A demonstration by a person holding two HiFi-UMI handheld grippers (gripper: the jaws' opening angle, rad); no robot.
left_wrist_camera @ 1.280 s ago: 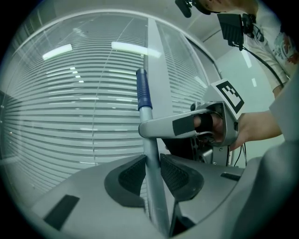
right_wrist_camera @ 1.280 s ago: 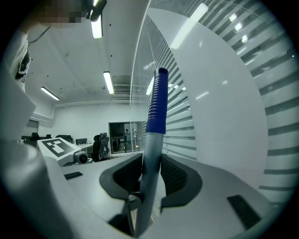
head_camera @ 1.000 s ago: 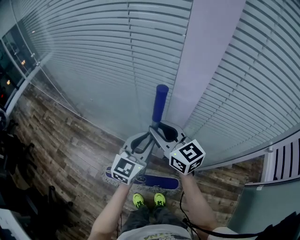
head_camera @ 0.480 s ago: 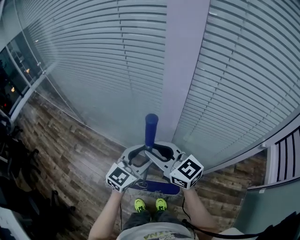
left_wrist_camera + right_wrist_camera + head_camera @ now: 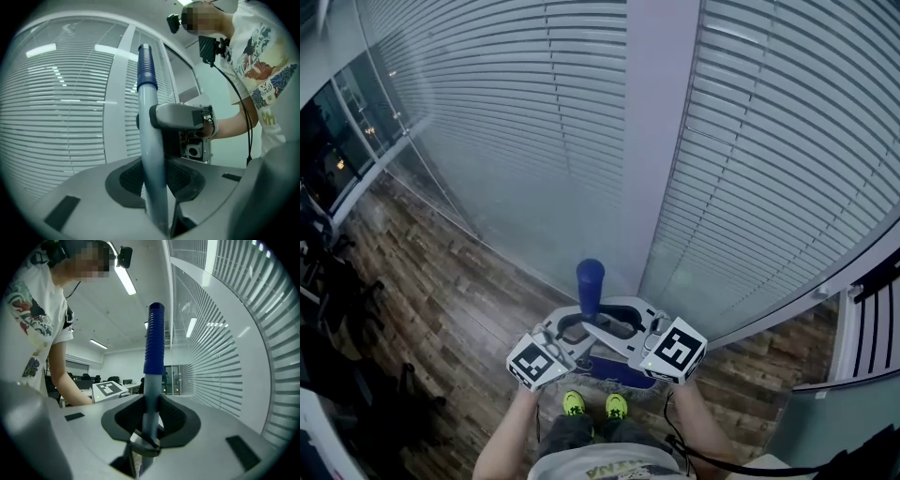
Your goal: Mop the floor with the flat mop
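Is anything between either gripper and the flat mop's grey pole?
Nothing visible: the grey mop pole already sits between the jaws of the left gripper and the right gripper, which have both just been closing on it.

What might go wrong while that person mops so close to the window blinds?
The mop handle appears close to the blinds and pillar; a swing might knock them. The mop head lies right by the person's shoes, so tripping looks possible.
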